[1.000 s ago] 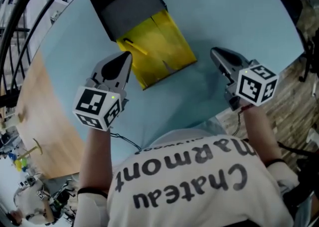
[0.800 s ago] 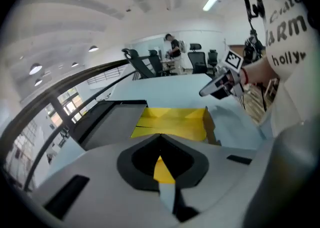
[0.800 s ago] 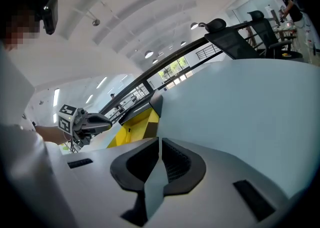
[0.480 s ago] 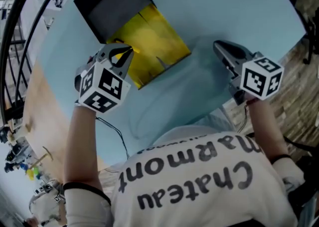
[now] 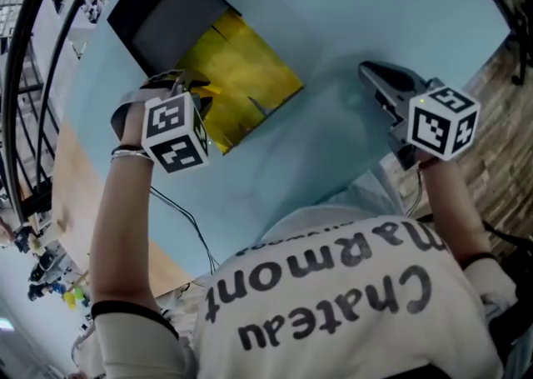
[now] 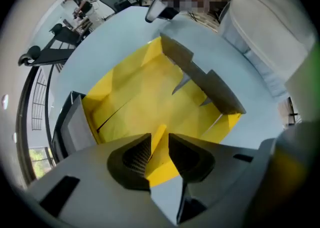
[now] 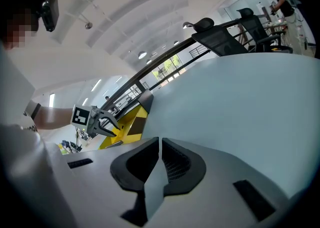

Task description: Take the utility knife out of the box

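Just above the yellow box [image 5: 250,69]: left gripper [image 5: 190,87], pointing down, jaws just spread wide, squeezing nothing. Between them, at the box edge near the dark lid [image 5: 162,19]: utility knife [image 6: 157,136], thin and yellow. Probably light, hard, a bit slippy. Best to pinch its flat sides at the middle. Well away from the box: right gripper [image 7: 159,144], jaws pressed together, nothing inside.

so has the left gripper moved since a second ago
Yes. The left gripper has closed in on the left edge of the yellow box and tipped to point down; its jaws have just been opening, with a yellow strip between them.
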Tool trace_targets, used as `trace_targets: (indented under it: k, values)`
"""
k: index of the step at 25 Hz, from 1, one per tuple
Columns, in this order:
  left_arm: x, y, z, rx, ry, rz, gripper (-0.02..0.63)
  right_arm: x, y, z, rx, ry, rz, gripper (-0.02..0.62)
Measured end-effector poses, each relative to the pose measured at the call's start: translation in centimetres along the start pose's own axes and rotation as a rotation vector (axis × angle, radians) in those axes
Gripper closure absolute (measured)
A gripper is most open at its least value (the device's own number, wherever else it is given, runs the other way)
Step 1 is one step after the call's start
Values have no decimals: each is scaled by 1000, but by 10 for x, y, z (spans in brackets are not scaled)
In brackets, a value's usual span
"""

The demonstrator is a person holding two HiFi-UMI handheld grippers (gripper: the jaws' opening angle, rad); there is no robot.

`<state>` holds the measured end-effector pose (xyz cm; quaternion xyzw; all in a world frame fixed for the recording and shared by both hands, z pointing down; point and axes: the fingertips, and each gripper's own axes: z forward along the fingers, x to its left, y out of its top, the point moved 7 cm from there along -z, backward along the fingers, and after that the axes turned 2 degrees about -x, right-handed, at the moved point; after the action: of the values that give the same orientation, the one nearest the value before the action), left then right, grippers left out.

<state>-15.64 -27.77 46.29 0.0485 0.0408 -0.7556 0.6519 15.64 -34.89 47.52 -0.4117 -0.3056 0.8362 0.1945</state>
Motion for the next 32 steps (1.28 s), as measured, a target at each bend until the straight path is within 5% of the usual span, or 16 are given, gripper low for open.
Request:
trace_targets:
  k: [7, 32]
  values:
    - [-1, -8, 19, 80, -33, 63, 508, -3, -3, -3, -14, 9, 16, 551]
    - [-1, -3, 19, 60, -28, 18, 554, 3, -7, -9, -3, 11, 7, 551]
